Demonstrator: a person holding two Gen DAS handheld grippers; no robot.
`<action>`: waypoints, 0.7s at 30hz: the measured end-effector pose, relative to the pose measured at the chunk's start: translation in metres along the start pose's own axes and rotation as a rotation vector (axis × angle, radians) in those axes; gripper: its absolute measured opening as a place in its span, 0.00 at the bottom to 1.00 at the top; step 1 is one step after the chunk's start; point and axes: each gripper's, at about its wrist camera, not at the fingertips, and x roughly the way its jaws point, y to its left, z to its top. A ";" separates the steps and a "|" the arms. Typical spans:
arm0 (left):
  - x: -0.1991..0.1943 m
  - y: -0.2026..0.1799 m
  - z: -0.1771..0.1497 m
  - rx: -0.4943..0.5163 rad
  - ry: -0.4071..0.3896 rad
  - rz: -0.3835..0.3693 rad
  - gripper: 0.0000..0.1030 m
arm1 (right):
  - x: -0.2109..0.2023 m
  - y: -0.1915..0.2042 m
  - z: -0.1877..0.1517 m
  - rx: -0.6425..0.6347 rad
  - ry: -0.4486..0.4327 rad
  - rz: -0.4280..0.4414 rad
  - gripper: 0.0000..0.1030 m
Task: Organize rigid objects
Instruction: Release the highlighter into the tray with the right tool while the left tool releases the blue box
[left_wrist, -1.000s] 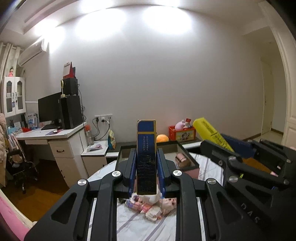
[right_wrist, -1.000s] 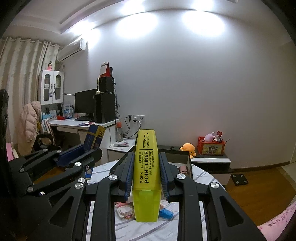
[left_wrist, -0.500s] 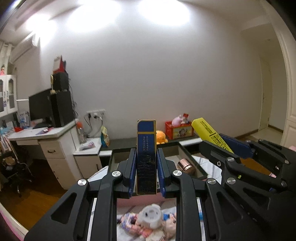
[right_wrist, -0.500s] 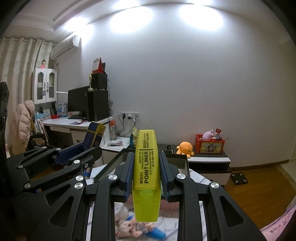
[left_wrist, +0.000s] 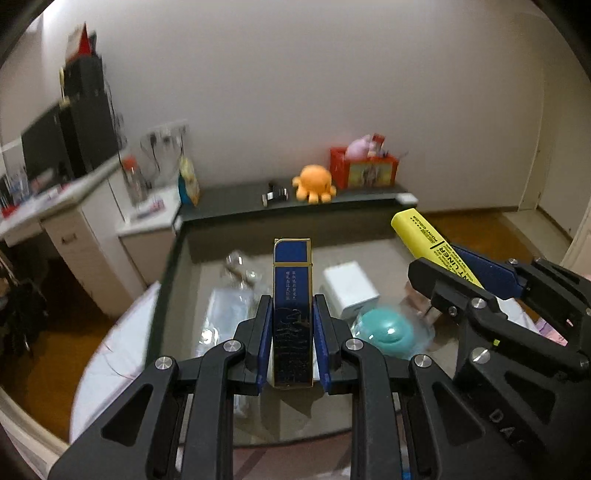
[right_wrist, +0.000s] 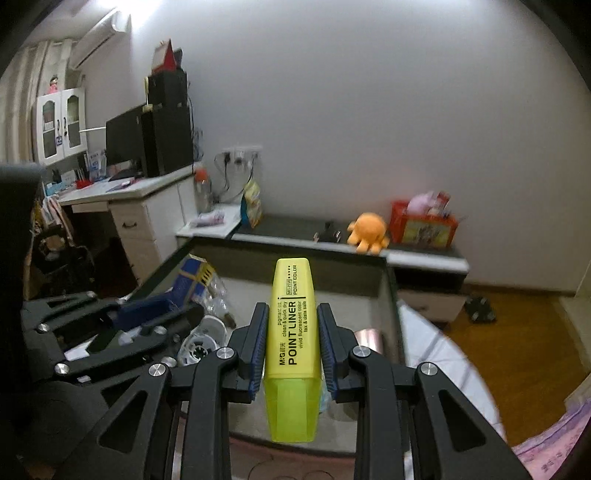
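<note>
My left gripper (left_wrist: 291, 308) is shut on a slim dark blue box with gold edging (left_wrist: 291, 295), held upright above a shallow grey tray (left_wrist: 166, 280). My right gripper (right_wrist: 291, 314) is shut on a yellow highlighter (right_wrist: 293, 325) marked POINT LINER, also above the tray (right_wrist: 389, 295). In the left wrist view the right gripper (left_wrist: 458, 269) with the highlighter (left_wrist: 421, 232) stands to the right. In the right wrist view the left gripper (right_wrist: 177, 306) with the blue box (right_wrist: 194, 280) stands to the left.
In the tray lie a white cube charger (left_wrist: 351, 288), a teal round object (left_wrist: 386, 330), clear plastic packets (left_wrist: 229, 314) and a copper cylinder (right_wrist: 367, 338). A low dark shelf (left_wrist: 236, 201) behind holds an orange plush (left_wrist: 314, 184) and a red box (left_wrist: 364, 171). A white desk (right_wrist: 140, 214) stands left.
Both grippers have moved forward and tipped downward, so the tray and its contents now fill the view beneath them. Each keeps its hold on its object.
</note>
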 end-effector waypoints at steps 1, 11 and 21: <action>0.006 0.001 -0.001 0.003 0.019 0.006 0.20 | 0.005 -0.002 0.000 0.000 0.018 0.006 0.26; 0.018 0.014 -0.003 0.003 0.071 0.072 0.33 | 0.039 -0.006 -0.008 0.030 0.144 0.086 0.27; -0.015 0.029 -0.009 -0.050 0.060 0.083 0.59 | 0.021 -0.006 -0.005 0.071 0.129 0.080 0.46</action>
